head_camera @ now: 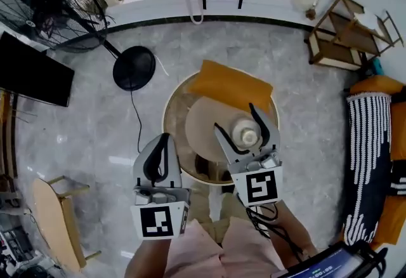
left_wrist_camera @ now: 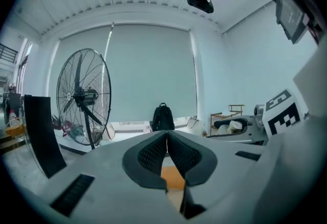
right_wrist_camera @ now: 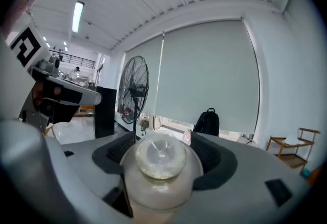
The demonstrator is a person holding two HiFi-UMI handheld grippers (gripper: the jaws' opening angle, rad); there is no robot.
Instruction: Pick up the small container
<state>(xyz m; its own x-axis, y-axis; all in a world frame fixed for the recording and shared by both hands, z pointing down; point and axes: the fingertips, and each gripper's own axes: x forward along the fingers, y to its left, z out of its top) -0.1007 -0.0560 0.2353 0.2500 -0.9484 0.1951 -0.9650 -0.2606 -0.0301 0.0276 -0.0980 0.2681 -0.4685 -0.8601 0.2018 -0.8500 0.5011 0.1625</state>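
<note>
The right gripper had its fingers clasped round the small container, over the round worktop, just toward 3 o'clock of centre. The left gripper, at 8 o'clock, was clenched on nothing. The container's smooth, rounded body could slip out if the squeeze slackened.

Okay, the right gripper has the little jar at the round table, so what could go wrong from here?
1. The small container is round and looks smooth. The right gripper jaws press only on its sides, so it could twist or slip out.
2. If it drops onto the round table, it might roll off onto the tiled floor.
3. The left gripper is shut and off to the side, so it likely cannot steady it.
</note>
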